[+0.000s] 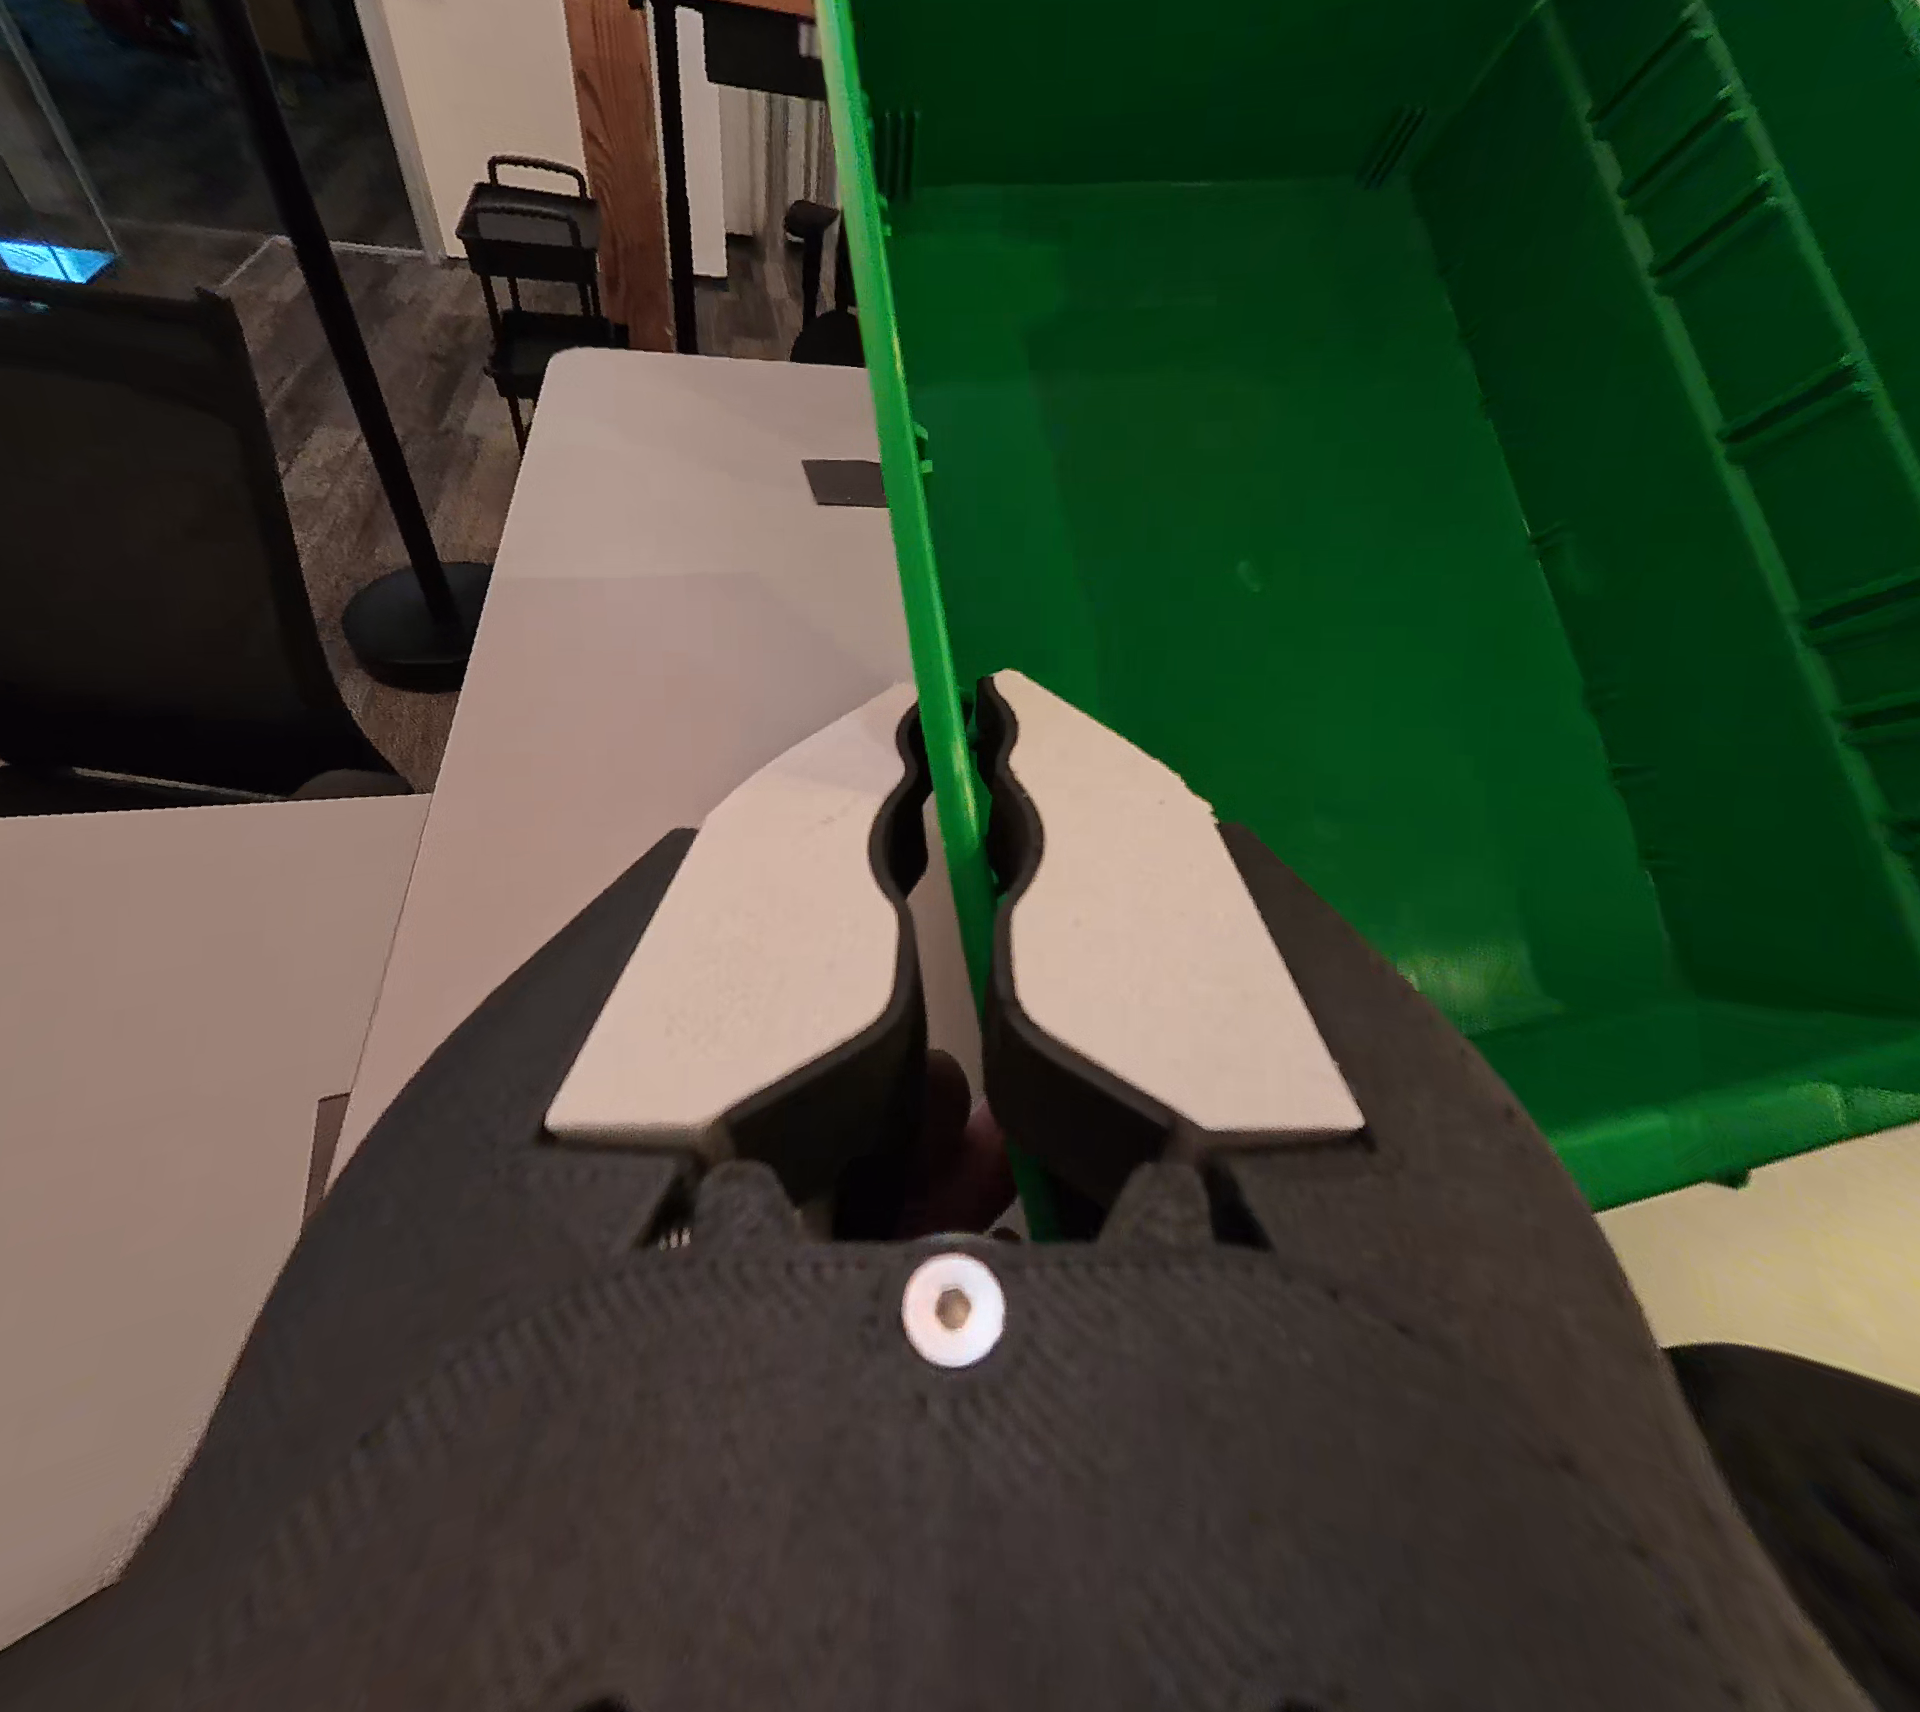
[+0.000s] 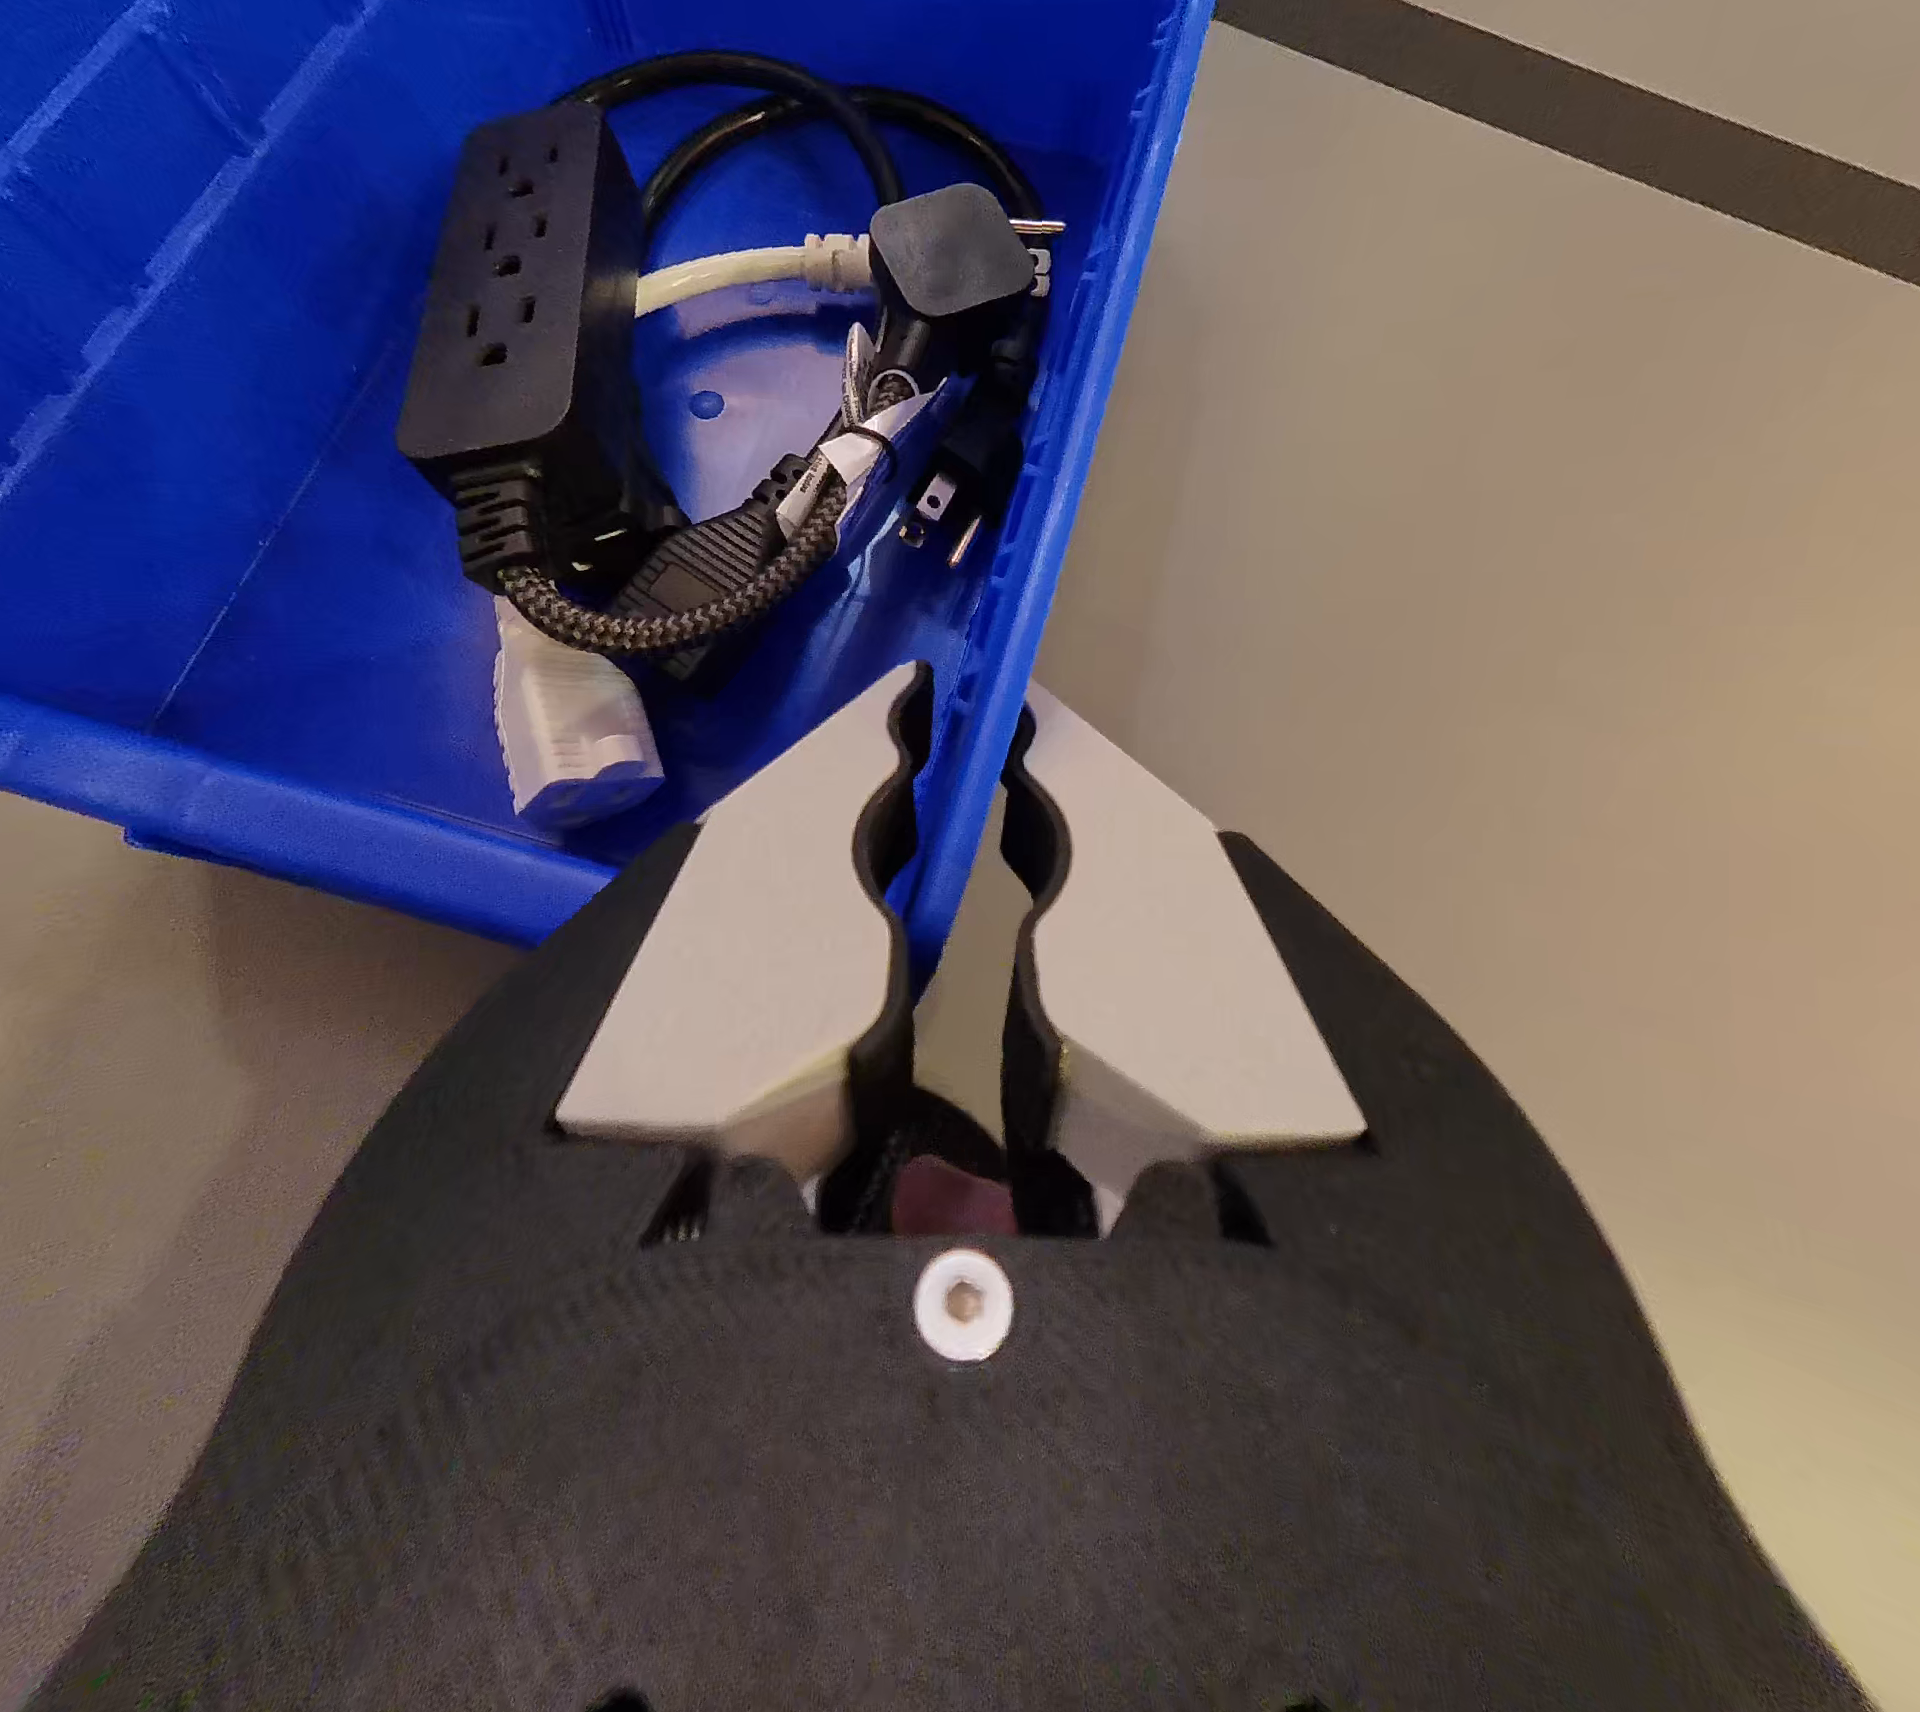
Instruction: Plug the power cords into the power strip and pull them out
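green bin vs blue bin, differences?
The green bin is empty; the blue bin holds the power strip and tangled cords. The left tool clamps green's left wall; the right tool clamps blue's right wall. Both walls are ribbed.

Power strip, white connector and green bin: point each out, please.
power strip (image 2: 509,280): right wrist view, on its socket face.
white connector (image 2: 571,753): right wrist view, on its ribbed body.
green bin (image 1: 1299,519): left wrist view, on its bare floor.
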`<state>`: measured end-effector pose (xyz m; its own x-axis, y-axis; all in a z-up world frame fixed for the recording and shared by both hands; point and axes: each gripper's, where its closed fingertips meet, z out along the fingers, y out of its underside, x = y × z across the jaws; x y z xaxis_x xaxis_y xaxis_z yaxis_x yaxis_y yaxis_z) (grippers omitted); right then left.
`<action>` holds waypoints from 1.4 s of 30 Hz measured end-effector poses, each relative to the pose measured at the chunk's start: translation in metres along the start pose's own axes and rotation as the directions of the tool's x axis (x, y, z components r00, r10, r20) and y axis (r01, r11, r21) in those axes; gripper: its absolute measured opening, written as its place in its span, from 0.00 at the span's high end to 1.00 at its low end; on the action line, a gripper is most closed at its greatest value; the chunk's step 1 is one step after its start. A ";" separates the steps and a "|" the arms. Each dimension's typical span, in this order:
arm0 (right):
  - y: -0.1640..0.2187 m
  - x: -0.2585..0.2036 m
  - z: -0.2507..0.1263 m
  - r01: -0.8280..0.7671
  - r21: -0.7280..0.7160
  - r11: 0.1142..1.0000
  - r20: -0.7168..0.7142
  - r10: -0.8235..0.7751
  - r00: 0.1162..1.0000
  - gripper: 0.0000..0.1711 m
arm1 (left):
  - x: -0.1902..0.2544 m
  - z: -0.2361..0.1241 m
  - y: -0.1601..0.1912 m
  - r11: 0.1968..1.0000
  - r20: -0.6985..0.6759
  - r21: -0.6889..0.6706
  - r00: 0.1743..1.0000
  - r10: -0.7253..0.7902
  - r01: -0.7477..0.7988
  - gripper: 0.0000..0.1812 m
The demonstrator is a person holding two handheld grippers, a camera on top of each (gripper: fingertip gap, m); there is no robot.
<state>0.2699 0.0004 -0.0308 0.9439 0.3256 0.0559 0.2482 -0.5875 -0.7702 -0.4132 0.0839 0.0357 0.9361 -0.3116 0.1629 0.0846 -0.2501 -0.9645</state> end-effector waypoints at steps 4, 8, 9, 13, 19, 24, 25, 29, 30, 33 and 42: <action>-0.006 -0.037 0.005 0.034 0.010 0.999 0.026 -0.034 0.999 0.93 | -0.004 -0.010 0.007 0.999 0.018 0.025 1.000 -0.020 0.020 0.97; -0.014 -0.079 0.011 0.046 0.036 0.998 0.082 -0.049 0.995 0.87 | -0.006 -0.018 0.010 0.999 0.025 0.042 0.999 -0.030 0.029 0.97; -0.016 -0.091 0.013 0.054 0.043 0.998 0.098 -0.058 0.993 0.83 | -0.006 -0.020 0.009 0.999 0.021 0.046 0.999 -0.031 0.030 0.97; -0.019 -0.140 0.019 0.100 0.059 0.993 0.202 -0.110 0.973 0.62 | -0.005 -0.027 0.009 0.997 0.016 0.065 0.999 -0.033 0.032 0.97; -0.053 -0.144 -0.007 0.028 0.126 0.992 0.338 -0.070 0.938 0.47 | -0.008 -0.042 0.007 0.995 0.028 0.089 0.999 -0.038 0.035 0.97; -0.091 -0.085 0.020 -0.112 0.142 0.984 0.322 0.061 0.945 0.48 | -0.004 -0.046 0.003 0.993 0.020 0.111 0.999 -0.033 0.030 0.97; -0.094 -0.079 0.032 -0.154 0.115 0.981 0.344 0.106 0.933 0.49 | -0.003 -0.046 0.003 0.993 0.017 0.113 0.999 -0.032 0.030 0.97; -0.099 -0.079 0.069 -0.182 0.047 0.982 0.380 0.151 0.913 0.57 | 0.000 -0.047 0.002 0.991 0.007 0.126 0.999 -0.040 0.039 0.97; -0.100 -0.080 0.073 -0.194 0.042 0.980 0.388 0.164 0.907 0.57 | 0.000 -0.048 0.002 0.990 0.008 0.133 0.999 -0.044 0.042 0.97; -0.104 -0.092 0.077 -0.232 0.035 0.972 0.445 0.192 0.875 0.64 | 0.000 -0.053 0.001 0.987 0.006 0.151 0.998 -0.058 0.057 0.97; -0.126 -0.135 0.091 -0.275 0.076 0.958 0.534 0.194 0.823 0.73 | -0.008 -0.060 0.002 0.979 0.012 0.189 0.997 -0.075 0.072 0.97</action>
<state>0.0910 0.0976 0.0007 0.7086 0.5495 -0.4427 -0.0382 -0.5965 -0.8017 -0.4410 0.0307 0.0454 0.9311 -0.2810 0.2325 0.2143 -0.0940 -0.9722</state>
